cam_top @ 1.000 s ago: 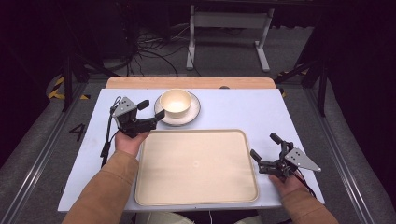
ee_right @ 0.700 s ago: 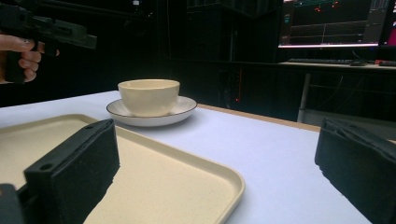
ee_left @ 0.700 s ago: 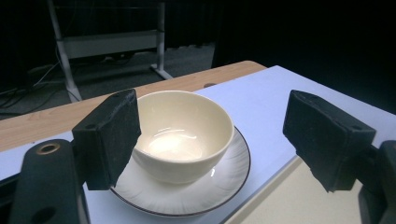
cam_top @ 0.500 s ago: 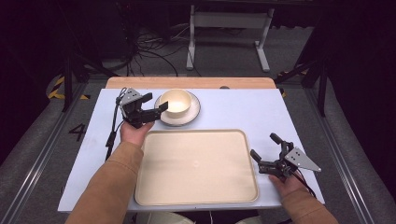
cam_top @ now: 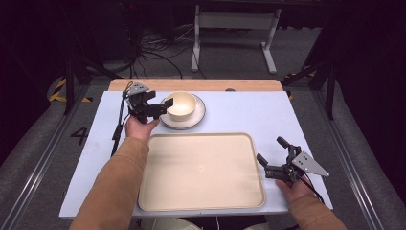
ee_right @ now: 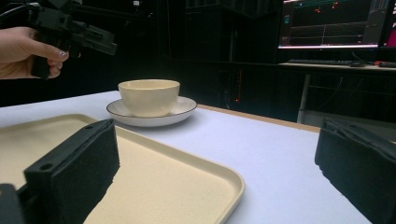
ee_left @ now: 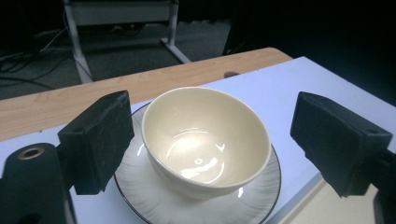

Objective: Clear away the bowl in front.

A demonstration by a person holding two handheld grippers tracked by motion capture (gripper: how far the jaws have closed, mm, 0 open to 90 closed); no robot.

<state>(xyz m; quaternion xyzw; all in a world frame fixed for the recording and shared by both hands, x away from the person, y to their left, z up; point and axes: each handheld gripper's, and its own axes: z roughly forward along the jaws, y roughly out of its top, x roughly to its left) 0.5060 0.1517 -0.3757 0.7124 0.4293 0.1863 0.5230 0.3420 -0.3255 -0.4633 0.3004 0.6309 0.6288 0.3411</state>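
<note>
The cream bowl (ee_left: 205, 140) sits in its saucer (ee_left: 154, 203) at the table's (cam_top: 239, 110) far side, beyond the tray (cam_top: 201, 172). It looks glazed, rigid, slick and breakable, so pinch its rim wall, not the saucer. Your left gripper (cam_top: 160, 109) has just been widening, its jaws empty beside the bowl; your right gripper (cam_top: 270, 158) rests released.

The left black two-jaw claw (cam_top: 160, 109) is held out at the end of a forearm in a tan sleeve (cam_top: 117, 184), its jaws level, spread wide and just opened further, nothing pressed between the pads. The right black two-jaw claw (cam_top: 272, 158) sits low by the near right corner, its jaws parted and empty, the hand (cam_top: 293, 188) gripping it from behind.
</note>
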